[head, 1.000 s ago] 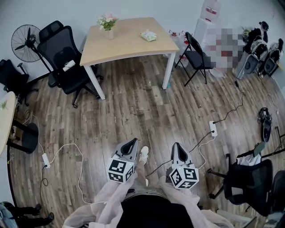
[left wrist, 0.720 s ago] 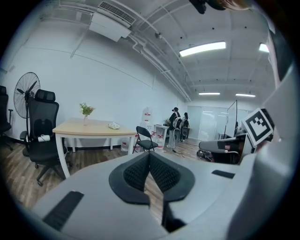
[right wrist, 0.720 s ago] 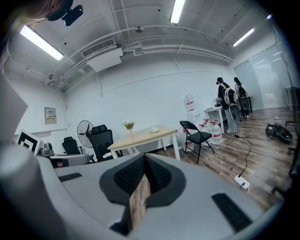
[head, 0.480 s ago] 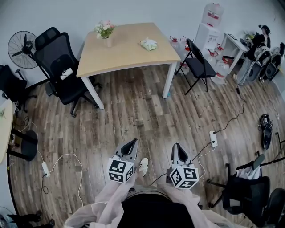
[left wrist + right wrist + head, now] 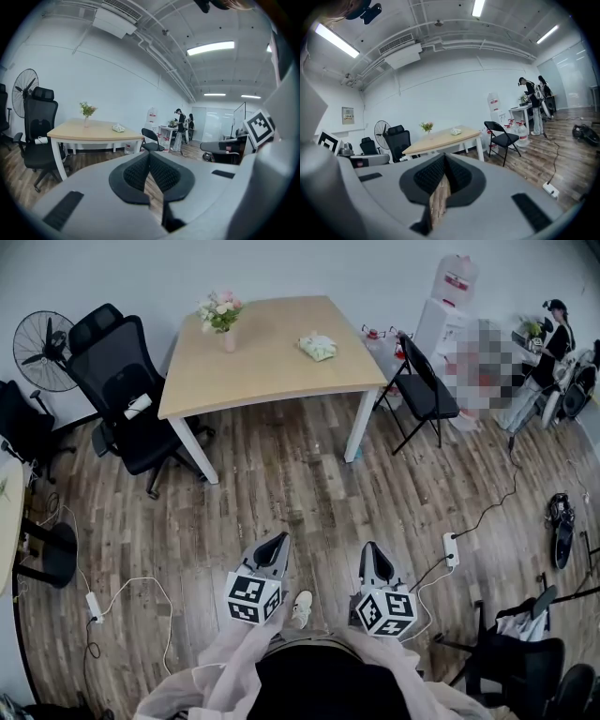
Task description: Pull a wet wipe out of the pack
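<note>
Left gripper and right gripper sit low in front of the person's body, side by side and apart, both over the wooden floor and pointing toward the table. Left gripper view: the dark ribbed pads meet at their tips, only a thin wedge of floor shows below the contact, and nothing is between them, so the left gripper is closed and empty. Right gripper view: same picture, pads together at the tips with a sliver of floor showing lower down, so the right gripper is closed and empty. The pack of wet wipes lies on the tabletop toward its far right side, well apart from both grippers and untouched; it shows as a small pale bundle in the left gripper view and in the right gripper view. A vase of flowers stands on the table's far left part, apart from the pack. A black office chair stands at the table's left with a fan behind it; a black folding chair stands at the table's right. A white power strip with its cable lies on the floor to the right of the right gripper. One white shoe shows between the two grippers
</note>
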Action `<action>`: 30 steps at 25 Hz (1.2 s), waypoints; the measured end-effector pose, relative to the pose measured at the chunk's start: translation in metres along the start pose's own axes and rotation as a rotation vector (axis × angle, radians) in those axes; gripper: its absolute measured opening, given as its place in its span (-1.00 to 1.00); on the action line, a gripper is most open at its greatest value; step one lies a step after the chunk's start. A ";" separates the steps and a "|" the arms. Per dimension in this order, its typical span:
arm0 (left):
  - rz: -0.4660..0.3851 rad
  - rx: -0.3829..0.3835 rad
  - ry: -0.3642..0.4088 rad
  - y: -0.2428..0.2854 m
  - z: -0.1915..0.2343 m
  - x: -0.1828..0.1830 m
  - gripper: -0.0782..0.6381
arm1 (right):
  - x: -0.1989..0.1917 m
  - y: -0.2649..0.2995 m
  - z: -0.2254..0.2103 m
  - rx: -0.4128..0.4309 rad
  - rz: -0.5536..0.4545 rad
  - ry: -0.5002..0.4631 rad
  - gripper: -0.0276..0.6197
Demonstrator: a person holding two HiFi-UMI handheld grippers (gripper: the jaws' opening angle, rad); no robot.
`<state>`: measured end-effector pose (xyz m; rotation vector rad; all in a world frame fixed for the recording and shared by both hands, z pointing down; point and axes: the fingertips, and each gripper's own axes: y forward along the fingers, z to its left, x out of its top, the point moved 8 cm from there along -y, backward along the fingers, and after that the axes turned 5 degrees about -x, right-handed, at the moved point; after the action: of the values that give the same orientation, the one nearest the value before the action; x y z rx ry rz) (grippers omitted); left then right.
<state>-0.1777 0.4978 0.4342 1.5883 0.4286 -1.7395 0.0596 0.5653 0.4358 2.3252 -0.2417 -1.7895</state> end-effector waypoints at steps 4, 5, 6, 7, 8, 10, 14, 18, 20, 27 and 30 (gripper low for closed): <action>0.012 0.000 0.004 0.018 0.016 0.005 -0.75 | 0.004 0.028 -0.001 -0.005 0.005 0.007 -0.88; 0.014 0.001 0.005 0.021 0.020 0.006 -0.75 | 0.004 0.034 -0.001 -0.007 0.005 0.010 -0.88; 0.015 0.002 0.005 0.024 0.024 0.006 -0.75 | 0.004 0.040 -0.001 -0.009 0.007 0.013 -0.88; 0.016 0.003 0.005 0.027 0.027 0.006 -0.75 | 0.003 0.046 -0.001 -0.010 0.009 0.015 -0.88; 0.018 0.005 0.004 0.030 0.031 0.006 -0.75 | 0.003 0.051 -0.001 -0.009 0.012 0.017 -0.88; 0.023 0.008 0.006 0.036 0.039 0.007 -0.76 | 0.003 0.062 0.000 -0.007 0.016 0.019 -0.88; 0.024 0.008 0.011 0.050 0.053 0.010 -0.75 | 0.004 0.083 0.003 -0.001 0.016 0.021 -0.88; 0.024 0.009 0.007 0.059 0.063 0.011 -0.75 | 0.005 0.096 0.006 0.002 0.016 0.015 -0.88; 0.030 0.008 -0.002 0.063 0.065 0.009 -0.75 | 0.004 0.099 0.005 -0.001 0.024 0.016 -0.88; 0.058 0.009 -0.015 0.069 0.067 0.003 -0.75 | 0.001 0.109 0.003 0.002 0.059 0.017 -0.88; 0.069 0.013 -0.022 0.073 0.075 0.002 -0.75 | 0.001 0.118 0.004 0.001 0.067 0.020 -0.88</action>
<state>-0.1796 0.3971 0.4627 1.5731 0.3490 -1.7094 0.0547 0.4510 0.4639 2.3065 -0.3133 -1.7340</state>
